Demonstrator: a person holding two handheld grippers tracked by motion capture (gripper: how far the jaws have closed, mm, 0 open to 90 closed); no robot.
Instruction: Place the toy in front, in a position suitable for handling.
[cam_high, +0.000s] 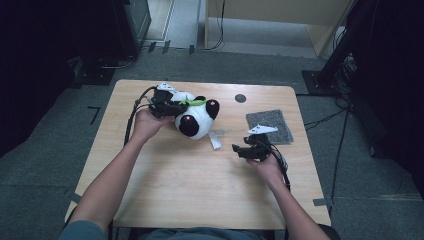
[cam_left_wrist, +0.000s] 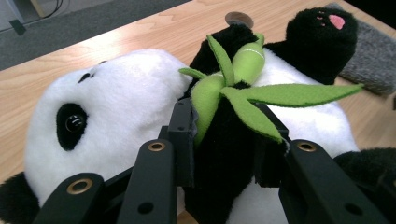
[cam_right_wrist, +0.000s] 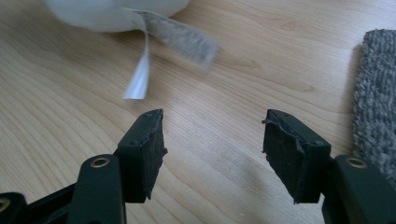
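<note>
The left gripper (cam_left_wrist: 224, 149) pinches only the panda's (cam_high: 196, 116) soft black arm, so it could slip free; the right gripper (cam_right_wrist: 212, 149) gapes empty beside the panda's tag (cam_right_wrist: 140, 70).

Panda toy (cam_left_wrist: 140, 107) cut off at the left and bottom edges of the left gripper view, one ear half out of frame. Black arm (cam_left_wrist: 224, 154) of the toy partly hidden between the left gripper (cam_left_wrist: 229, 154) pads, lower end out of sight. Grey mat (cam_right_wrist: 376, 102) cropped by the right edge of the right gripper view. White tags (cam_right_wrist: 140, 70) blurred there, print unreadable; toy body above them cut by the top edge. Tags (cam_high: 215, 140) too small to read in the high view.
</note>
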